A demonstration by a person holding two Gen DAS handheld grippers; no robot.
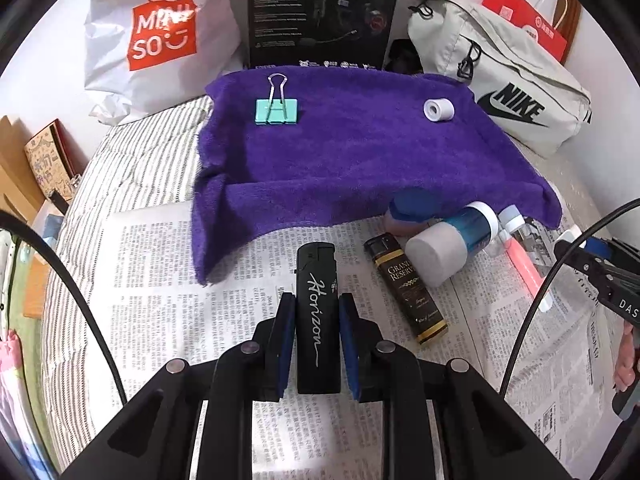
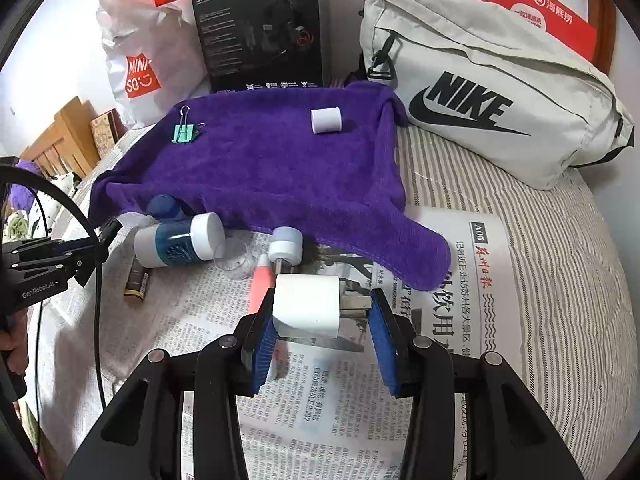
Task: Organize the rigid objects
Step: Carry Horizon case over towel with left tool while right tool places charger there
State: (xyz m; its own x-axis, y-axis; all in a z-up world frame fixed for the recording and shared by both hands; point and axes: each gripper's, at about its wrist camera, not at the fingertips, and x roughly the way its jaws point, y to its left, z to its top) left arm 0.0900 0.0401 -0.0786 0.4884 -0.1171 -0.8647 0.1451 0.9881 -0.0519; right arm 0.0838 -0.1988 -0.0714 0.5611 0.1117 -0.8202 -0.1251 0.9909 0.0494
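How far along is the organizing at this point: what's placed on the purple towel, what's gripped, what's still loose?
Placed: a green binder clip and a white tape roll sit apart on the purple towel. In hand: the left gripper clamps a black lighter; the right gripper holds a white plug adapter. Left on the newspaper: a second lighter, a blue bottle and a pink pen.

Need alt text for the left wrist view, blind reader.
The left hand-held gripper is shut on a black lighter over newspaper. Beyond it lies a purple towel with a green binder clip and a white roll on top.
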